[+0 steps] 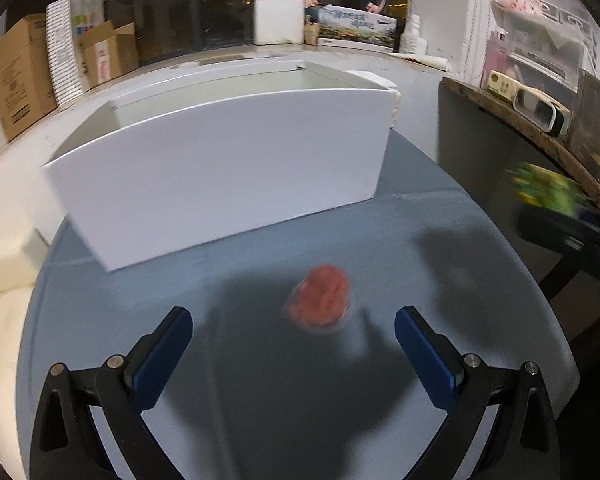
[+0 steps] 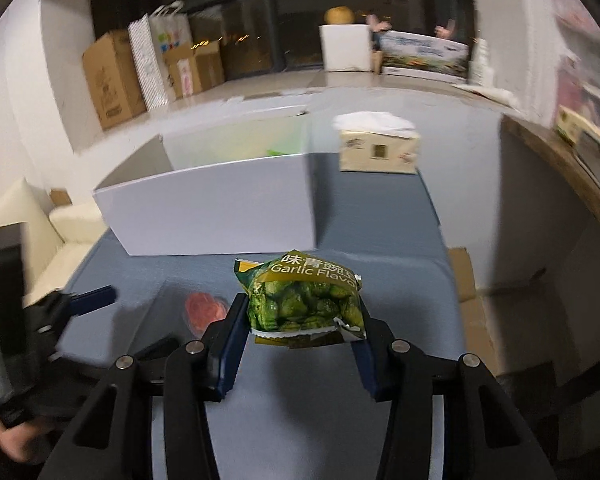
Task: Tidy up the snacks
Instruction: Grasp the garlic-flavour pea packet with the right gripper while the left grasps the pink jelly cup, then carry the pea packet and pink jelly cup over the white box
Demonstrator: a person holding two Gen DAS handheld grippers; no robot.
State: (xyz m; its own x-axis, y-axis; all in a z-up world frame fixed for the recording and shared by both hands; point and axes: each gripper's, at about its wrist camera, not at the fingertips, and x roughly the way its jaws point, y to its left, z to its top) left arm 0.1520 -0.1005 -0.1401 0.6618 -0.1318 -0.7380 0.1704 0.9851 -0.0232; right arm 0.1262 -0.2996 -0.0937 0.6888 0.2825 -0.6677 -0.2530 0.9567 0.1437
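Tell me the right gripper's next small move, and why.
Probably carry the green pea packet forward over the white box before releasing. The right gripper is shut on the packet, which hangs short of the box's near wall, above the blue table.

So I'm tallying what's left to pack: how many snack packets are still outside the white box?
2. The green garlic-flavour pea packet is clamped in the right gripper above the blue table. The small red snack lies on the table before the open left gripper. The box may hide more.
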